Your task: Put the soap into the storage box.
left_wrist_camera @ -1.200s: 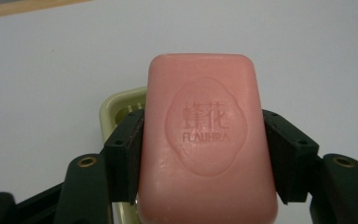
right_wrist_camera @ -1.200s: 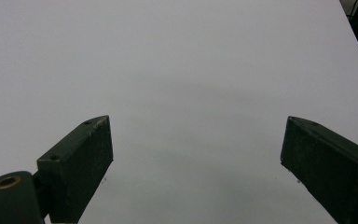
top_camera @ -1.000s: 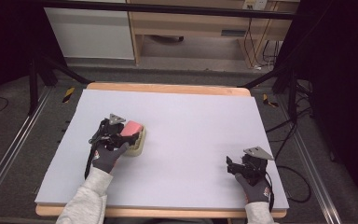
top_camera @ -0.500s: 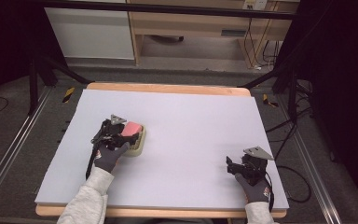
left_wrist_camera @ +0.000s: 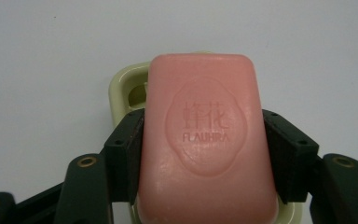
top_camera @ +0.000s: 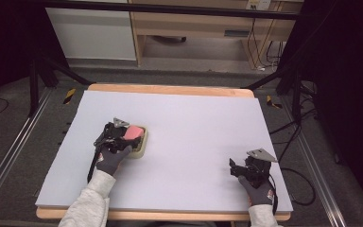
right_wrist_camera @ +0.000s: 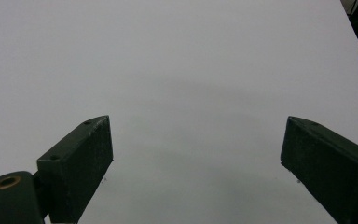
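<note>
My left hand-held gripper [left_wrist_camera: 204, 140] was clamped on the pink soap bar [left_wrist_camera: 208, 140], one black pad pressed against each long side. Embossed face of the bar pointed at the camera, lettering readable. Bar sat directly over the pale green soap dish [left_wrist_camera: 123, 88]; I couldn't tell whether it was touching the dish or held just above it. The dish rim showed past the bar's far end and at the near corners.

In the high view, the left hand-held gripper [top_camera: 123, 135], soap bar [top_camera: 133, 132] and dish [top_camera: 141, 146] were on the left half of the bench [top_camera: 194, 123], roughly mid-depth. The bench top was a plain light sheet.

My right hand-held gripper [right_wrist_camera: 196, 158] had its jaws wide apart, nothing between them, just bare sheet. In the high view it [top_camera: 232, 166] sat near the front right corner of the bench, well apart from the soap and dish.
</note>
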A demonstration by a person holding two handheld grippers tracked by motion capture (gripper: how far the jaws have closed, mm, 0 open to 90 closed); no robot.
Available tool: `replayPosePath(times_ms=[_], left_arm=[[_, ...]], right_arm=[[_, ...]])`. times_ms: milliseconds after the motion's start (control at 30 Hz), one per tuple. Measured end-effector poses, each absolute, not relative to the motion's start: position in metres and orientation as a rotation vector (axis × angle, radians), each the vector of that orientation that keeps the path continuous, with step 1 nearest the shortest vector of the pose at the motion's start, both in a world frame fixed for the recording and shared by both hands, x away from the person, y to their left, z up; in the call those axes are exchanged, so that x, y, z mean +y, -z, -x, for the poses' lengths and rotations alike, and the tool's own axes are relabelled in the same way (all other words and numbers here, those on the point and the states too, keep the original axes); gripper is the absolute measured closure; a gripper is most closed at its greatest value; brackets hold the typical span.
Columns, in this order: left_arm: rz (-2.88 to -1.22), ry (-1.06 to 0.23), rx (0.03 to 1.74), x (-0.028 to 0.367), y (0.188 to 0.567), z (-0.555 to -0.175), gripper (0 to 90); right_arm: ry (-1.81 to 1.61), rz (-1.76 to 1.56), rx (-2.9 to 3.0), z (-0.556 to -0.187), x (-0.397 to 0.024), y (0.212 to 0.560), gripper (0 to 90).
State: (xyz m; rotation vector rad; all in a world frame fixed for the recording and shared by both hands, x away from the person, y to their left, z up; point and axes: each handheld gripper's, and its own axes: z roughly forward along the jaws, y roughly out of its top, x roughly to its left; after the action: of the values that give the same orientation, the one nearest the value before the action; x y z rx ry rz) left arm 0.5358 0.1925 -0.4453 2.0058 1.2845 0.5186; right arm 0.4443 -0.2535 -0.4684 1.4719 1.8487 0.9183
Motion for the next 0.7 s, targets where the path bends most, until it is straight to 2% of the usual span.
replayPosePath(times_ms=[700], left_arm=[[-2.037, -0.527, 1.298, 0.1878, 0.4537, -0.537, 37.1]], right_arm=[[-0.914, -1.471, 1.849, -0.4444, -0.2533, 0.4687, 9.1]])
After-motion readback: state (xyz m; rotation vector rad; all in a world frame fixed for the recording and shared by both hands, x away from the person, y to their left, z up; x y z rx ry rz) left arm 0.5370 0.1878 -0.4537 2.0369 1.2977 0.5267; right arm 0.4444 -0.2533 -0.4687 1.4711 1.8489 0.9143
